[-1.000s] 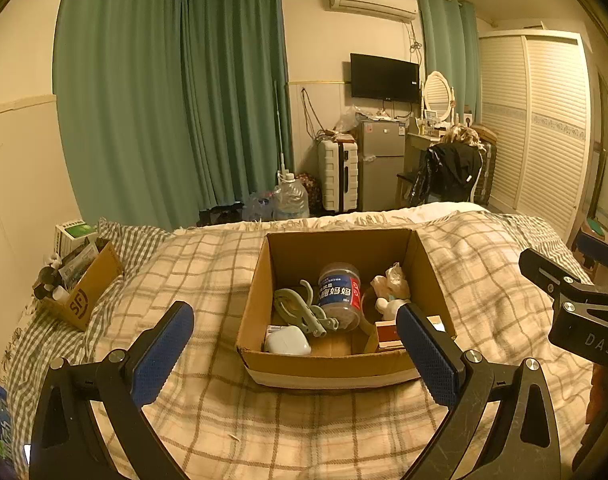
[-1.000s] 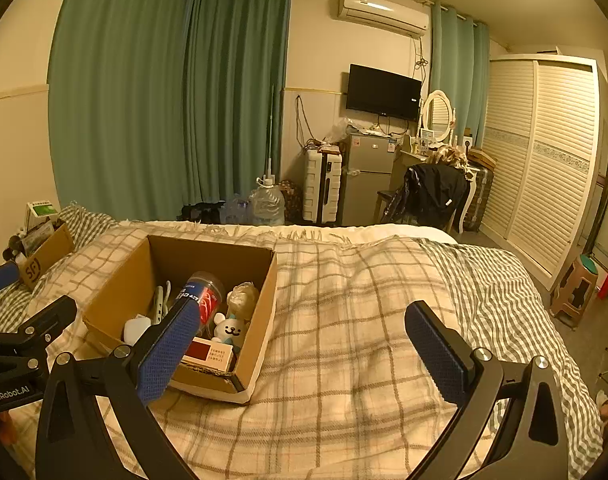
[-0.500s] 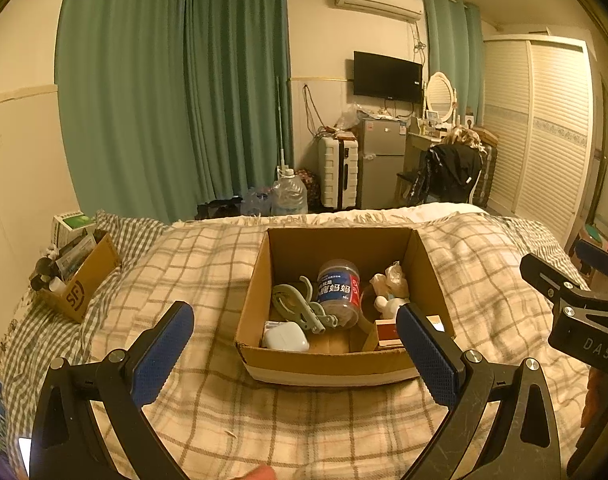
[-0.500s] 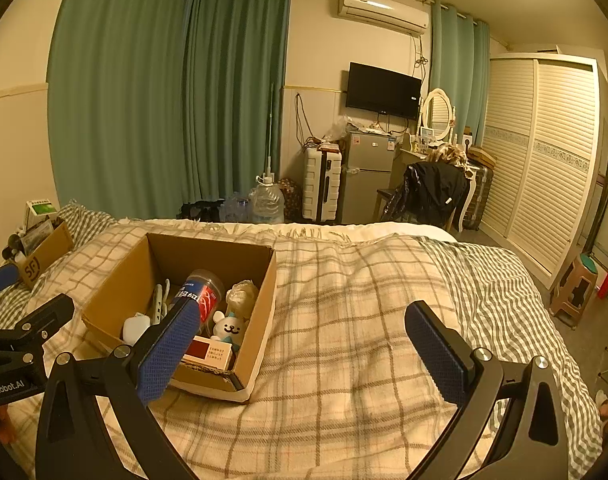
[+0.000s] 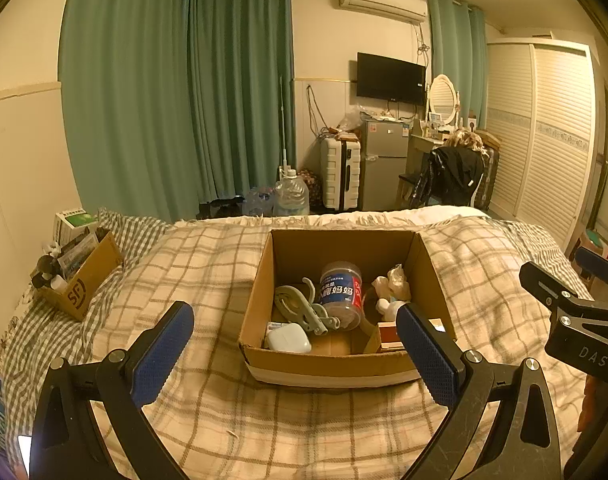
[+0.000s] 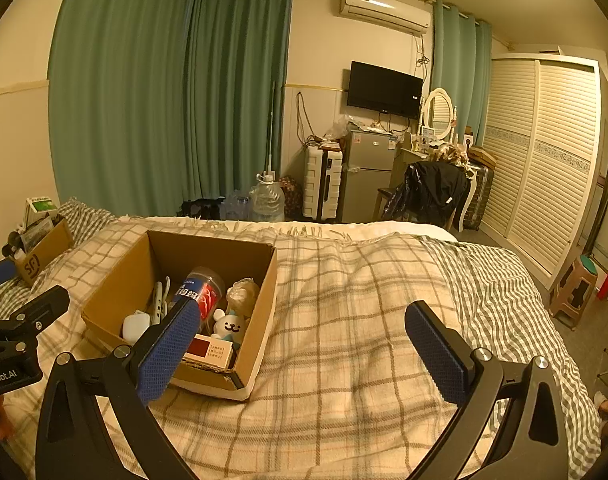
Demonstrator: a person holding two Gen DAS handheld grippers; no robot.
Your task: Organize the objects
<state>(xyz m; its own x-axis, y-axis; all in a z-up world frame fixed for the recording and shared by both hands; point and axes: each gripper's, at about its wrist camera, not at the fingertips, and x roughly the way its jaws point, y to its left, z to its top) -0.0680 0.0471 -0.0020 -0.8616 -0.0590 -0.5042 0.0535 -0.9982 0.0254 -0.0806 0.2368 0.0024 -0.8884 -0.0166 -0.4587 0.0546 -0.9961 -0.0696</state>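
both tools [image 5: 294, 354] [image 6: 300, 350] wide apart, empty; jar [image 5: 339, 294] lies lengthwise in box [image 5: 327, 364].

An open cardboard box [image 5: 345, 364] sits on a plaid blanket [image 6: 363, 320]. Its top is uncovered, but a jar [image 5: 339, 290], hanger clips [image 5: 304, 308], a white case [image 5: 288, 338] and toys crowd its floor. Right of the box, bare blanket.

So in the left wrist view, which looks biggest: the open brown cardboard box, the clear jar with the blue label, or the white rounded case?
1. Open brown cardboard box
2. Clear blue-labelled plastic jar
3. White rounded case, though it lies nearer the camera
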